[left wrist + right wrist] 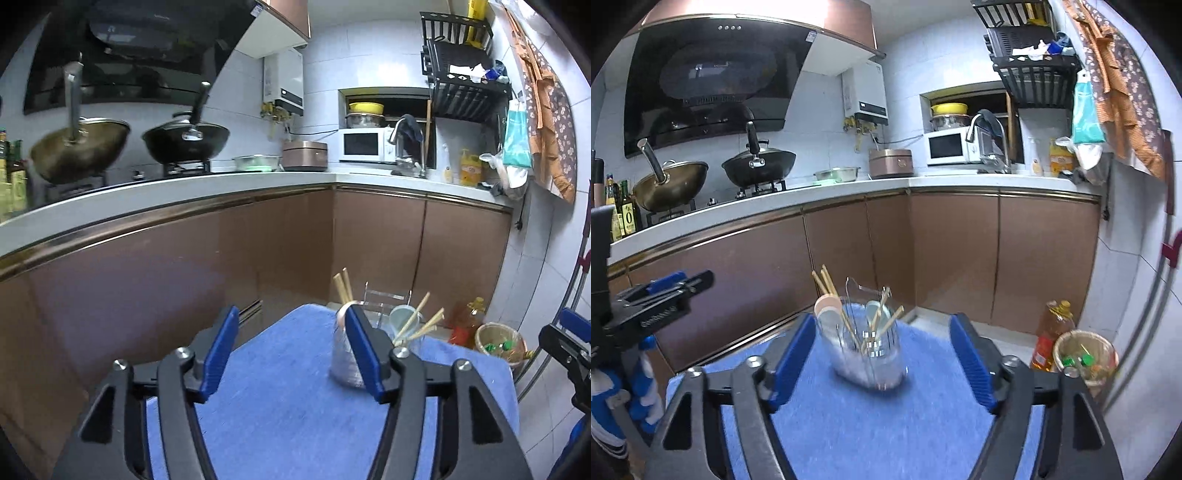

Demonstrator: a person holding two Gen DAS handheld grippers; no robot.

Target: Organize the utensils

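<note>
Only a large "0" reads on the label of a dark oil bottle (628, 218); other labels blur.

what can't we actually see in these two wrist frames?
- Left wrist: clear holder half hidden behind the left gripper finger.
- Right wrist: holder motion-blurred; count of chopsticks and spoons unclear.
- Both: blue cloth near edge cut off by the frame bottom.
</note>
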